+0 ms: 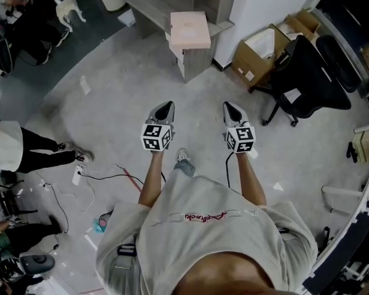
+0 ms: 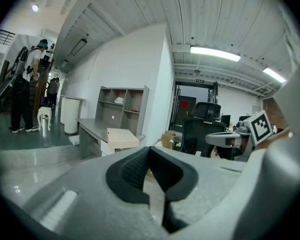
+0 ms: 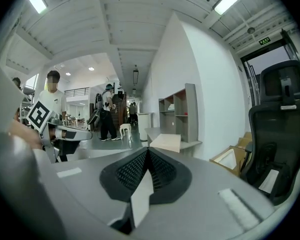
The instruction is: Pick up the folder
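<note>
The pickup has not begun: the folder [image 1: 190, 29] lies flat on the near end of the desk [image 1: 151, 2]. The left gripper [image 1: 165, 108] and right gripper [image 1: 232, 109] are both closed and empty, well short of the desk, so the approach and grasp appear to remain.

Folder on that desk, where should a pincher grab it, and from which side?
Pinch the folder by its near edge, coming in level from the near side. It lies flat on the end of the desk, too thin to grab from above, and that edge seems to poke out past the desktop, so one jaw could slip under.
</note>
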`<action>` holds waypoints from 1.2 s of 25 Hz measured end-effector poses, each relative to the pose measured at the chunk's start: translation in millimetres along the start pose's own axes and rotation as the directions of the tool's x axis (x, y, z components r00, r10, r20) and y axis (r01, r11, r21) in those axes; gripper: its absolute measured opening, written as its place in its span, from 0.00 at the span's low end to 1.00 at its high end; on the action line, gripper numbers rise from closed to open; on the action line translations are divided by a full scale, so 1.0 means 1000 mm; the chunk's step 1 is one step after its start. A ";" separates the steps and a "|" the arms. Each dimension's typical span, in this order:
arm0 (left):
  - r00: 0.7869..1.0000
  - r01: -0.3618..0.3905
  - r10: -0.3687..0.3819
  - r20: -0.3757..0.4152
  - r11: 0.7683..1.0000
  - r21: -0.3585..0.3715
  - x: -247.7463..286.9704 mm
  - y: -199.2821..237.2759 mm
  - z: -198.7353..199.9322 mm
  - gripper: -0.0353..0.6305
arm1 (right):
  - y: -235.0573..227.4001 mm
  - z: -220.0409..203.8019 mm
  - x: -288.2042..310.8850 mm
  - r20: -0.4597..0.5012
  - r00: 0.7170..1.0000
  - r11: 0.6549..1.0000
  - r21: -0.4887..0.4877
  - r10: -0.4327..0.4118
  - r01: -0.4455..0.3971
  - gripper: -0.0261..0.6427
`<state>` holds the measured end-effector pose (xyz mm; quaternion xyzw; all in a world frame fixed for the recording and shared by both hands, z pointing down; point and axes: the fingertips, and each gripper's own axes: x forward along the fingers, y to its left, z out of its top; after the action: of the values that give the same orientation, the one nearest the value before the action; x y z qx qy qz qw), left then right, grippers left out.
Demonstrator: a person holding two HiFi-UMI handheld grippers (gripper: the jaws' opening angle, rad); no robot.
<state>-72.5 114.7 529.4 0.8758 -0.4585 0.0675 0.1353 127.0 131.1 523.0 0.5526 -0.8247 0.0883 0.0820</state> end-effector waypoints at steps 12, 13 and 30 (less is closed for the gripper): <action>0.999 0.039 -0.039 -0.005 0.999 0.007 0.054 0.060 0.030 0.05 | -0.006 0.025 0.080 -0.009 1.000 1.000 -0.004 -0.020 0.020 0.05; 0.999 0.041 -0.041 -0.004 0.999 0.008 0.057 0.065 0.033 0.05 | -0.005 0.028 0.086 -0.008 1.000 1.000 -0.007 -0.020 0.020 0.05; 0.998 0.056 -0.056 -0.010 0.998 0.006 0.070 0.128 0.042 0.05 | 0.028 0.035 0.150 -0.019 1.000 1.000 -0.009 -0.020 0.020 0.05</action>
<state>-137.8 -22.2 528.4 0.8883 -0.4330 0.0692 0.1365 43.8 -1.2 522.2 0.5595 -0.8188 0.0893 0.0930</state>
